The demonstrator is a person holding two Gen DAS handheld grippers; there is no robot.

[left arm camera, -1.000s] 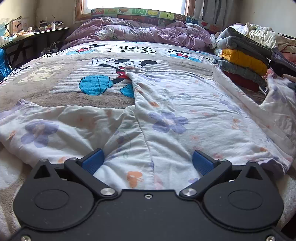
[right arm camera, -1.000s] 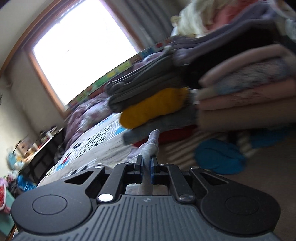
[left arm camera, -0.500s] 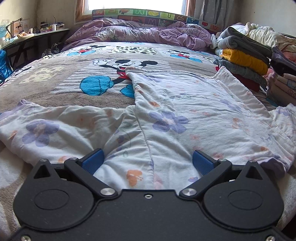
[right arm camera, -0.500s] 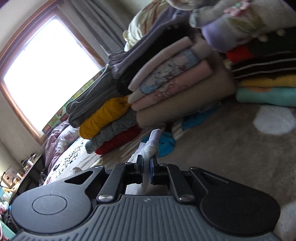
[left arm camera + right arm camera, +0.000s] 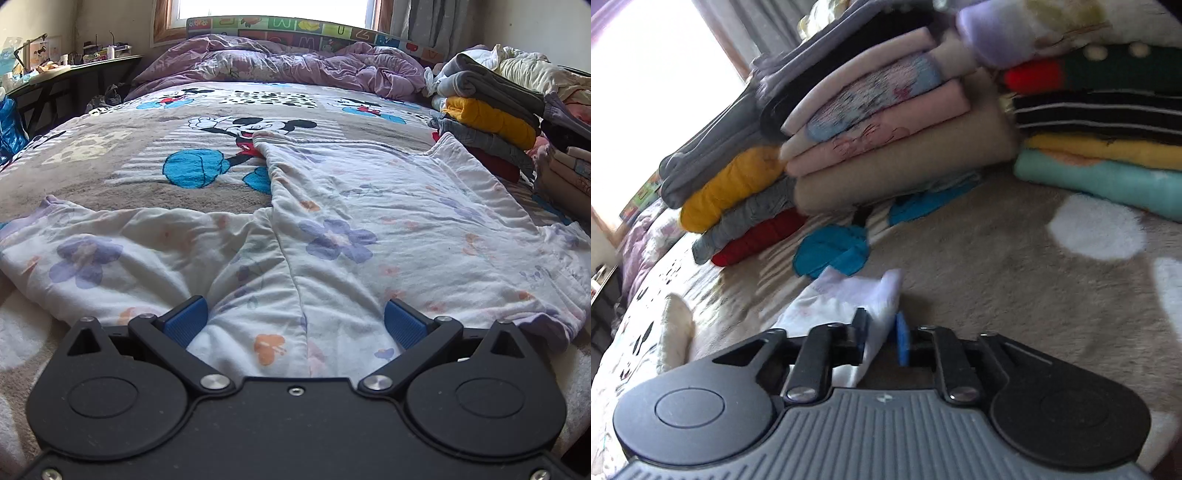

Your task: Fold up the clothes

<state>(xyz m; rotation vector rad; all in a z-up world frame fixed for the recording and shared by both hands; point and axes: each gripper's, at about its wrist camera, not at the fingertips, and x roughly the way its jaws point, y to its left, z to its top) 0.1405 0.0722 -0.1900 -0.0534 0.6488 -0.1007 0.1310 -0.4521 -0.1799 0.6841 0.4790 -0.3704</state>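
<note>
Here, floral garment (image 5: 332,236) flat on bed (image 5: 110,177)

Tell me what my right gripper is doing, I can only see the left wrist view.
Observer: The right gripper is low over the blanket, with a corner of the flowered garment between its fingers.
Operator: Is it clamped on it?
Observer: No. The fingers stand apart, and there is a gap between the cloth and the blue pad.
Operator: What lies ahead of it?
Observer: Beyond the beige and pink pile stands another stack of folded clothes, with a teal piece at the bottom.
</note>
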